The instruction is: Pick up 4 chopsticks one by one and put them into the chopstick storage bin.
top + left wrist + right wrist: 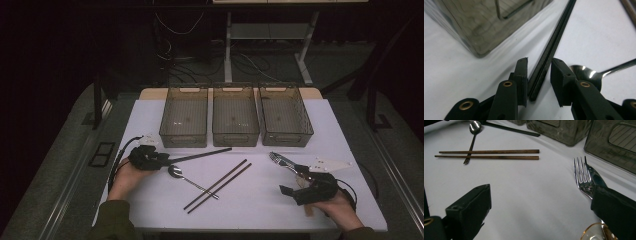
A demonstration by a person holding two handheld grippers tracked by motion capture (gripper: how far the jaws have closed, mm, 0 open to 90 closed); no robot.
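**Cutlery sorting barely begun**

Nearest me on the right, my right gripper (300, 181) rests with jaws wide apart, holding nothing, beside the fork (582, 178) and knife (596, 178). Left, my left gripper (539, 75) straddles the black chopsticks (549, 53), jaws a little apart, pads not yet pressing. Between lie the spoon (176, 172) and brown chopsticks (218, 186). Farther off, the three bins (235, 117) hold nothing, so I judge all sorting remains.

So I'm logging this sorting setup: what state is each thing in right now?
Left gripper: jaws astride black chopsticks, gaps showing.
Right gripper: open, holding nothing.
Three bins: empty.
Brown chopsticks: flat, side by side.
Spoon: flat.
Fork: flat.
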